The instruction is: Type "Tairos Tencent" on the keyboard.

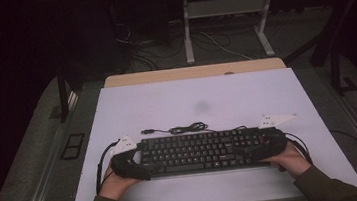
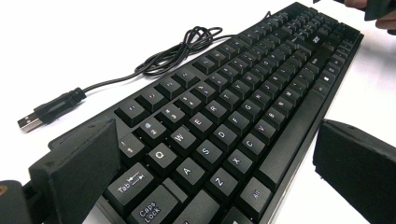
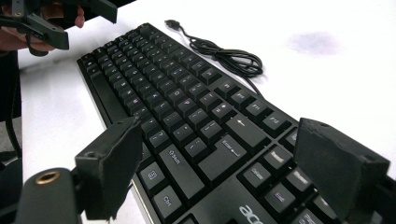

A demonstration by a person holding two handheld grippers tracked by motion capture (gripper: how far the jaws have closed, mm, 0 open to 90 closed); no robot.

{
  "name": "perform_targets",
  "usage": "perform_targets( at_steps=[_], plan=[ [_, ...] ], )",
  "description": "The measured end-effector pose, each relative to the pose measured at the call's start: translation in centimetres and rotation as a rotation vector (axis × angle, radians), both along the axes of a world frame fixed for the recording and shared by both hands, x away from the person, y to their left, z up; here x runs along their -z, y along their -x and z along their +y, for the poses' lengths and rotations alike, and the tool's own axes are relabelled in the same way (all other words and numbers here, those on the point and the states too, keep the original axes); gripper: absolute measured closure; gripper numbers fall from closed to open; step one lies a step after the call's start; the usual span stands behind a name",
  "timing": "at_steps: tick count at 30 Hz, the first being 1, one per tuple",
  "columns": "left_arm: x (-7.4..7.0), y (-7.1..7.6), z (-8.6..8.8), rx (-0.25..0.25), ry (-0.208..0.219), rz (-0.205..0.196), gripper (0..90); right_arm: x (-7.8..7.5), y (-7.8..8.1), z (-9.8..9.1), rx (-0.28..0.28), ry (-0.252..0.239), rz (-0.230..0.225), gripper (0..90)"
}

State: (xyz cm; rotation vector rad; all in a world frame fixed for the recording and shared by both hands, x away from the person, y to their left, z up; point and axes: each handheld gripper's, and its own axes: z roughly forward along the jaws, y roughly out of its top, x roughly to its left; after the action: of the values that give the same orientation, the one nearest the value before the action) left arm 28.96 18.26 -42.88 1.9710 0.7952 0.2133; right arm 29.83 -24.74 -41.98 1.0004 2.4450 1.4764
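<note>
One black keyboard [image 1: 199, 152] lies across the lower middle of the white table [image 1: 196, 98], and I bracket it with two claws: my left gripper [image 2: 215, 163] spread wide over its Tab end, my right gripper [image 3: 219, 168] spread over its Enter end. One coiled USB cable [image 1: 184, 128] lies just behind it.

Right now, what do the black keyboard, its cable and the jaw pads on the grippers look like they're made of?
Black keyboard: likely matte plastic, with printed legends and a dull sheen.
Thin black cable: seemingly rubbery sheathing, loosely coiled, ending in a shiny metal USB plug.
Jaw pads: probably dense black foam or rubber; blocky, grainy, unreflective.
</note>
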Motion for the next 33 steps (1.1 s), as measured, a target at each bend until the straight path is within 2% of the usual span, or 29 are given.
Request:
perform_targets(
  at_steps=[11, 12, 17, 19, 21, 24, 26, 27, 33],
  plan=[
    [0.0, 0.0, -0.1, 0.003, 0.001, 0.001, 0.0, 0.3, -0.6, 1.6, -0.038, 0.017, 0.000, 15.9],
    [0.0, 0.0, -0.1, 0.006, -0.002, 0.001, 0.0, 0.3, -0.7, 1.8, -0.046, 0.016, 0.000, 20.3],
    [0.1, 0.0, -0.1, 0.009, -0.002, 0.001, 0.0, 0.2, -0.9, 2.1, -0.047, 0.016, -0.002, 23.7],
    [0.1, 0.0, -0.1, 0.007, 0.000, 0.004, 0.0, 0.2, -1.0, 2.2, -0.048, 0.018, 0.000, 30.6],
    [0.1, 0.0, -0.2, 0.007, 0.001, 0.005, 0.0, 0.2, -1.0, 2.3, -0.048, 0.019, 0.000, 32.7],
    [0.1, 0.0, -0.2, 0.007, 0.002, 0.005, 0.0, 0.3, -1.1, 2.6, -0.058, 0.028, 0.000, 41.2],
    [0.2, 0.0, -0.2, 0.006, 0.003, 0.007, 0.0, 0.3, -1.1, 2.9, -0.064, 0.040, -0.002, 46.4],
    [0.2, 0.0, -0.2, 0.005, 0.003, 0.008, 0.0, 0.3, -1.1, 3.2, -0.073, 0.056, 0.000, 52.7],
    [0.2, 0.0, -0.2, 0.008, -0.001, 0.006, 0.0, 0.5, -0.9, 3.6, -0.089, 0.086, 0.000, 66.4]
  ],
)
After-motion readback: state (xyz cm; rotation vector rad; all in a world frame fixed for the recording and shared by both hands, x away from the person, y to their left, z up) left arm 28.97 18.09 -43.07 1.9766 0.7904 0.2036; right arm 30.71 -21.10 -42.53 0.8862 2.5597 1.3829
